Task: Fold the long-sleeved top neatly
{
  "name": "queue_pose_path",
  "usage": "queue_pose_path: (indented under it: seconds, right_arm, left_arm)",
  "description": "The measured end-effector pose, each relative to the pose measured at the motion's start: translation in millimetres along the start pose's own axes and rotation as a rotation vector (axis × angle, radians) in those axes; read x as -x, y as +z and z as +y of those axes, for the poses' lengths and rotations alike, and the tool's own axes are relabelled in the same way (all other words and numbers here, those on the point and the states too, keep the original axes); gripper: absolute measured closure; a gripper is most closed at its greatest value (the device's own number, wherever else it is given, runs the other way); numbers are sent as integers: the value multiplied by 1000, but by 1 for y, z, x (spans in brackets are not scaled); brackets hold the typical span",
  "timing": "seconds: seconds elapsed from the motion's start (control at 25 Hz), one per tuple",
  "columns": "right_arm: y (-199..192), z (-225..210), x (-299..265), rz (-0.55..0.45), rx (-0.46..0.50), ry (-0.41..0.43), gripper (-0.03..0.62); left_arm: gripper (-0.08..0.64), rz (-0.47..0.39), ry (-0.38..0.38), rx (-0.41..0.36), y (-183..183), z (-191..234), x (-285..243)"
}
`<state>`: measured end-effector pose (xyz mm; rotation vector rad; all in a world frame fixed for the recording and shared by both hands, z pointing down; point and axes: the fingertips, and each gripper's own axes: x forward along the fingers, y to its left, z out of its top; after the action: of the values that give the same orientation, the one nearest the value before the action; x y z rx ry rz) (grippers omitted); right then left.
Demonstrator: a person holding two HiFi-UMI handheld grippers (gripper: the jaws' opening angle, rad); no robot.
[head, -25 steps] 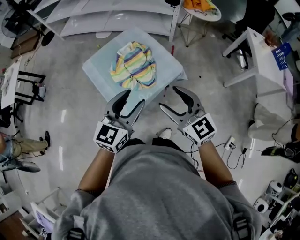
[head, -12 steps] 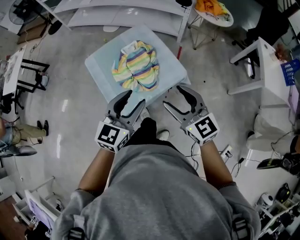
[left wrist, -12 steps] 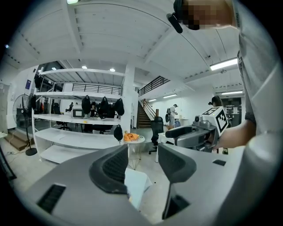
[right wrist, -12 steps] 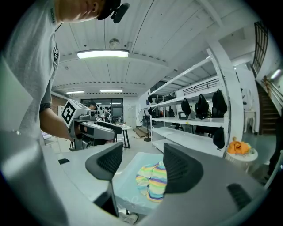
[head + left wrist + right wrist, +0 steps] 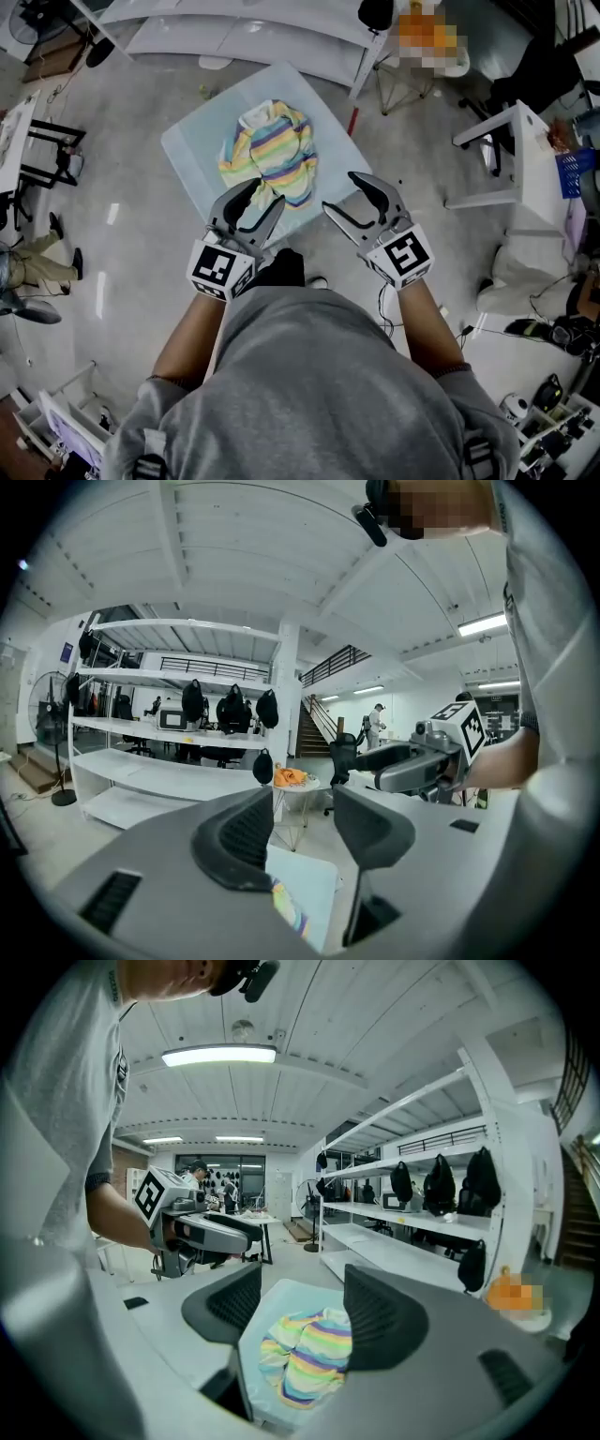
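The left gripper (image 5: 267, 193) and right gripper (image 5: 338, 191) have closed in on the crumpled striped top (image 5: 272, 150) lying on the desk (image 5: 192, 150); their fingers (image 5: 239, 836), just narrowed, stand open and empty, probably still short of the cloth, so folding hasn't begun

Grey short-sleeved shirt (image 5: 309, 394); dark shoulder straps (image 5: 148, 466)

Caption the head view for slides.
Open, empty, jaws just closing slightly, the left tongs and right tongs hover before the crumpled striped top on a pale table.
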<state>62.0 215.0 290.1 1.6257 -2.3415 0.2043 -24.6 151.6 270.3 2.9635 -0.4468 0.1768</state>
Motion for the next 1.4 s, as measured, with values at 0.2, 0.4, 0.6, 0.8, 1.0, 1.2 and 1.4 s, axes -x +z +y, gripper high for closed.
queue_pose_path:
  seconds: [0.2, 0.4, 0.6, 0.8, 1.0, 1.2, 1.4]
  right_arm:
    - [15, -20, -51, 24, 15, 20, 304]
    - [13, -33, -95, 63, 4, 39, 316]
    - [5, -41, -136, 111, 12, 63, 325]
    - [-2, -56, -176, 151, 36, 105, 331]
    - [-20, -84, -220, 189, 52, 157, 353]
    - [-48, -111, -269, 243, 98, 253, 354]
    - [-90, -133, -313, 308, 153, 336, 370]
  left_arm:
    - [344, 6, 15, 23, 3, 52, -18]
    - [354, 21, 50, 40, -6, 105, -23]
    - [357, 48, 88, 62, -18, 150, -26]
    - [362, 66, 135, 49, -36, 185, -37]
    - [365, 116, 197, 75, -64, 216, -60]
    - [367, 162, 287, 109, -93, 250, -82]
    - [370, 267, 333, 126, -144, 279, -107]
